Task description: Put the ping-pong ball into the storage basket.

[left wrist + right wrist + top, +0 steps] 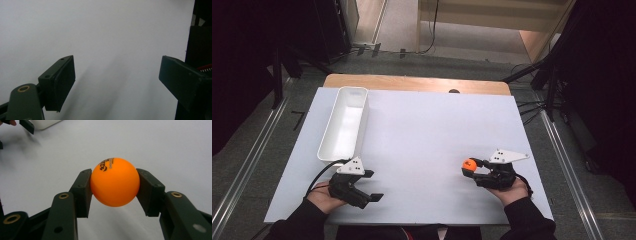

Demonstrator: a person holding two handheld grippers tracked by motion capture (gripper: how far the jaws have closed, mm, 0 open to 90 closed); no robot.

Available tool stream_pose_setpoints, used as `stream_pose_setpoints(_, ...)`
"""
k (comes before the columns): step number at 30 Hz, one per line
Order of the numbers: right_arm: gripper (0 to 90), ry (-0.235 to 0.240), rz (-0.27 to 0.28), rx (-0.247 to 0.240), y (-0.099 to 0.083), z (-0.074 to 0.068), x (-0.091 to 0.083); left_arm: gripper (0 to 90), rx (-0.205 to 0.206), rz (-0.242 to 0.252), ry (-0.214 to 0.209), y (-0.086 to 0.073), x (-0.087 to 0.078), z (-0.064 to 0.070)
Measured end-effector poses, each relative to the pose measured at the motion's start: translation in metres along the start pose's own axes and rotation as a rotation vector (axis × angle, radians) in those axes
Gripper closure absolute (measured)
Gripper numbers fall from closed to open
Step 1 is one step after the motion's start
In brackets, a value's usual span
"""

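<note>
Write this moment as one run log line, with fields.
right gripper: shut on orange ball | left gripper: open, nothing held | white bin: far left on table

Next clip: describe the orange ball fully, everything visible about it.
The orange ball is a small, smooth, matte sphere that looks like plastic, much like a table-tennis ball, with dark printed lettering near its top, too small to read. It looks whole and undented. The right hand-held gripper clamps it, one black jaw pressed against each side. In the high view it sits at the gripper's tip over the white table cover, near the front right, far from the white bin. Whether it touches the cover is unclear.
</note>
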State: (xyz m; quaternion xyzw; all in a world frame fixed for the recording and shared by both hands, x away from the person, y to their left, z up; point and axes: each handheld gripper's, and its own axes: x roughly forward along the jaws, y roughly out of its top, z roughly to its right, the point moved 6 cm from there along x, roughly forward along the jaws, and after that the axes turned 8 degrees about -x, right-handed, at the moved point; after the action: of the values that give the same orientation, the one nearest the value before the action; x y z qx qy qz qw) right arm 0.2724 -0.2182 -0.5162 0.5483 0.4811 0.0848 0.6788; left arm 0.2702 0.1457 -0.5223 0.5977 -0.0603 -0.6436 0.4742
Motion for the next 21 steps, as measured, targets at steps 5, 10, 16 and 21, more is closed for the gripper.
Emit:
stream_pose_setpoints(5,48.5,0.016,0.002,-0.001,0.0021,-0.0027,0.0014,14.0,0.001,-0.002,0.001,-0.0002,0.0000,0.0000)
stream_pose_setpoints(10,48.5,0.024,0.002,-0.014,0.0047,-0.0049,0.0038,13.9,0.001,-0.002,0.002,-0.0003,-0.0003,0.0000)
stream_pose_setpoints(16,48.5,0.031,0.000,-0.017,0.0068,-0.0063,0.0053,13.9,0.001,-0.002,0.003,-0.0003,-0.0002,-0.0002)
stream_pose_setpoints(21,48.5,0.035,-0.004,-0.023,0.0093,-0.0077,0.0072,13.9,0.001,-0.002,0.004,-0.0003,-0.0004,-0.0001)
